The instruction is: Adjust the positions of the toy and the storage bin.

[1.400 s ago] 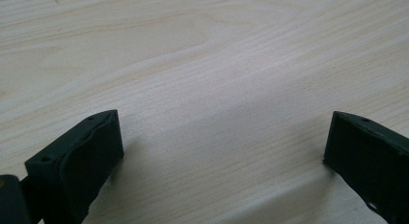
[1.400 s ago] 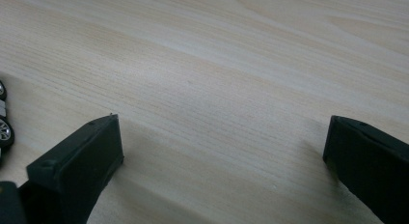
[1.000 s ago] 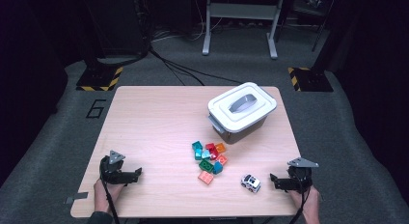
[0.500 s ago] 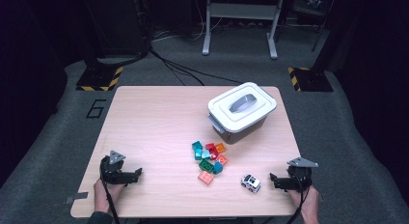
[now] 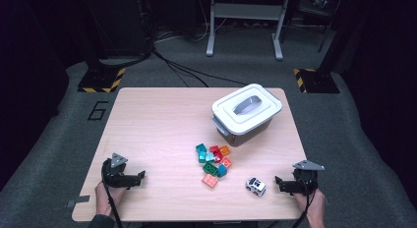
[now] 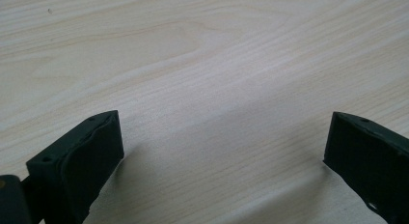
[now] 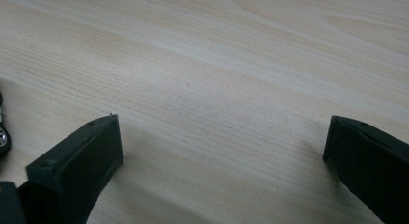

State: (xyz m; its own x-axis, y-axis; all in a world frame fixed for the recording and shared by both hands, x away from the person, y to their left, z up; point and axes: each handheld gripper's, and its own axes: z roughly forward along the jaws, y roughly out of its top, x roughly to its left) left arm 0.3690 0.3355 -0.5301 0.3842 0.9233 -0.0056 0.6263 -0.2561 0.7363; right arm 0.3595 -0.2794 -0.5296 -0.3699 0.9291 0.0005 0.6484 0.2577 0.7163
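On the table (image 5: 162,120) we see the lidded white bin (image 5: 246,112) far right; the coloured blocks (image 5: 214,159) mid-table; the toy car (image 5: 255,185) just beside our right gripper (image 5: 279,184); our left gripper (image 5: 140,176) well apart; both spread wide, empty.

A white lidded box (image 5: 247,112) with a grey handle sits near the far right corner of the wooden table (image 5: 157,125). Beyond it, on the grey carpet (image 5: 59,139), stand a metal frame (image 5: 246,11) and what look like yellow-black striped bases (image 5: 101,80).
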